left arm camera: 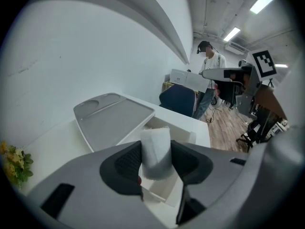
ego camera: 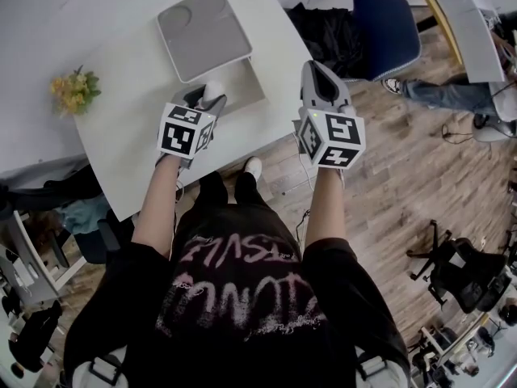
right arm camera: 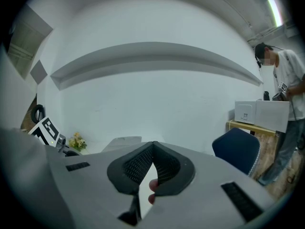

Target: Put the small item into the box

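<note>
A small white roll (left arm camera: 156, 149) sits upright between the dark pads of my left gripper (left arm camera: 157, 162), which is shut on it. In the head view this left gripper (ego camera: 208, 97) hangs over the white table, right at the near edge of the open white box (ego camera: 249, 83). The box's grey lid (ego camera: 202, 32) lies folded back beyond it. In the left gripper view the box's cavity (left arm camera: 167, 128) is just past and below the roll. My right gripper (ego camera: 321, 78) is held off the table's right edge, over the wooden floor, with its jaws closed tip to tip (right arm camera: 153, 148) on nothing.
A small bunch of yellow flowers (ego camera: 74, 90) stands on the table at the left. A blue chair (ego camera: 386, 29) is beyond the table's right corner, and a person's legs (ego camera: 449, 95) show farther right. More chairs and clutter stand on the floor around.
</note>
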The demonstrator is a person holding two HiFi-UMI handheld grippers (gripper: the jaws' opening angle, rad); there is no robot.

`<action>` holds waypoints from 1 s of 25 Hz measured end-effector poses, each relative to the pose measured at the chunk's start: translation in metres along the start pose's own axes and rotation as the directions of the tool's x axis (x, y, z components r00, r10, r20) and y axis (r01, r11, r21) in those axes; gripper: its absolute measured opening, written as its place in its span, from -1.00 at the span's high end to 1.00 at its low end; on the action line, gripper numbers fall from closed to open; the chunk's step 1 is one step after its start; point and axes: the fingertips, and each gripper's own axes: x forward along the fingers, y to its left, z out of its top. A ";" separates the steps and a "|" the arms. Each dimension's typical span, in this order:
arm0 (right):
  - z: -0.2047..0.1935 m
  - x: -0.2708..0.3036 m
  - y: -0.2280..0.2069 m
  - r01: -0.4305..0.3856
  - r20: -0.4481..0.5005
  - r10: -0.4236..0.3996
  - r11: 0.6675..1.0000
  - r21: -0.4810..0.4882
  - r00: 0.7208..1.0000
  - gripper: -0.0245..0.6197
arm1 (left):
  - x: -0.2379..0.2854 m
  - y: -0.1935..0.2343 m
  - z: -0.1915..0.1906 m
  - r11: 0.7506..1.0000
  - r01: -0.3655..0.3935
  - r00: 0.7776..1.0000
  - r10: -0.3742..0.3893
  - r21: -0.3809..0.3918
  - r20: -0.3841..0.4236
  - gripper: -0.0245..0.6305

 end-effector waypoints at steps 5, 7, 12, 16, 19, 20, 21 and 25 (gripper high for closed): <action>-0.005 -0.003 -0.003 0.005 -0.011 -0.005 1.000 0.005 1.000 0.89 | 0.008 0.000 -0.007 1.000 -0.003 0.999 0.004 0.019 -0.035 0.35; -0.006 -0.003 -0.004 0.008 -0.014 -0.007 1.000 0.008 1.000 0.89 | 0.010 0.000 -0.011 1.000 -0.004 0.999 0.005 0.026 -0.051 0.35; -0.010 -0.003 -0.005 0.007 -0.022 -0.007 1.000 0.011 1.000 0.89 | 0.015 -0.002 -0.018 1.000 -0.001 0.997 0.003 0.029 -0.078 0.35; -0.014 -0.002 -0.005 0.006 -0.034 -0.006 1.000 0.010 0.999 0.89 | 0.017 -0.001 -0.020 1.000 0.001 0.996 0.001 0.027 -0.086 0.34; -0.015 -0.002 -0.005 0.008 -0.036 -0.007 1.000 0.013 0.999 0.89 | 0.015 0.000 -0.021 1.000 0.001 0.996 0.002 0.027 -0.089 0.33; -0.015 -0.001 -0.005 0.008 -0.035 -0.007 1.000 0.014 0.999 0.89 | 0.015 0.001 -0.022 1.000 0.001 0.996 0.001 0.025 -0.090 0.33; -0.014 0.000 -0.004 0.008 -0.034 -0.007 1.000 0.014 0.999 0.89 | 0.015 0.001 -0.023 1.000 0.001 0.996 0.002 0.025 -0.091 0.33; -0.013 -0.001 -0.004 0.008 -0.031 -0.007 1.000 0.011 0.999 0.89 | 0.012 -0.002 -0.022 0.999 -0.004 0.997 0.007 0.036 -0.077 0.34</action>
